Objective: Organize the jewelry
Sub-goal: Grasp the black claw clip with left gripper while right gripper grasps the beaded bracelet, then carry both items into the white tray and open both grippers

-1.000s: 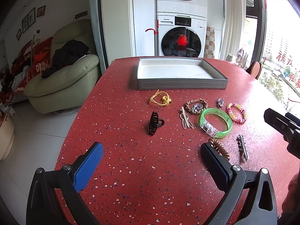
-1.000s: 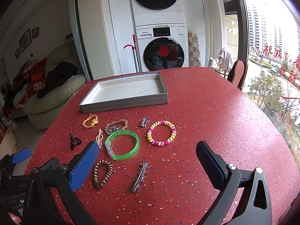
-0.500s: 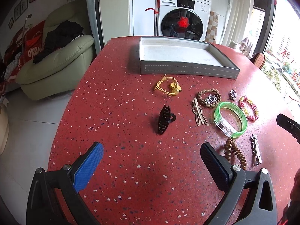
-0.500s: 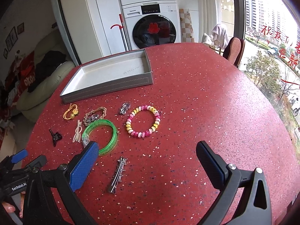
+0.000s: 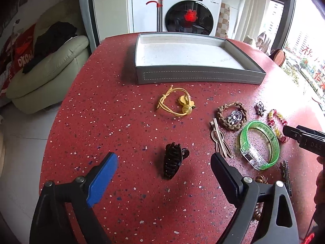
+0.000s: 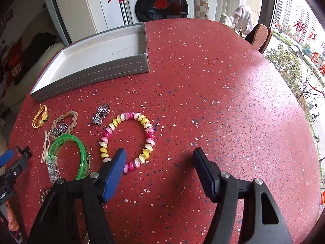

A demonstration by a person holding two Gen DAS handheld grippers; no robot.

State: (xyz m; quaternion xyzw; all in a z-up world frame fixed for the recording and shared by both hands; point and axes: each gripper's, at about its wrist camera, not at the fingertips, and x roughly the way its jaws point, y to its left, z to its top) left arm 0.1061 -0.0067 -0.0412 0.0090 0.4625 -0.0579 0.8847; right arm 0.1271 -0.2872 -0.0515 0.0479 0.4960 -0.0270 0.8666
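The left gripper [image 5: 164, 174] hung wide open over the red table [image 5: 105, 109], its jaws either side of a black claw clip [image 5: 172, 162] without touching it. The right gripper [image 6: 159, 161] had just been closing partway, nothing pinched; its blue pad [image 6: 113, 174] sat over the near edge of the bead bracelet [image 6: 127, 138], which lay at 11 o'clock from it. A green bangle [image 6: 68, 156] with unreadable lettering lay at 9 o'clock of the beads. The grey tray [image 5: 199, 61] stood at 12 o'clock, faint script inside too small to read. The washer [image 5: 191, 10] behind read "Panasonic". The left tool's body showed "botAI" in the right view; the right tool's showed "DAS" in the left view.
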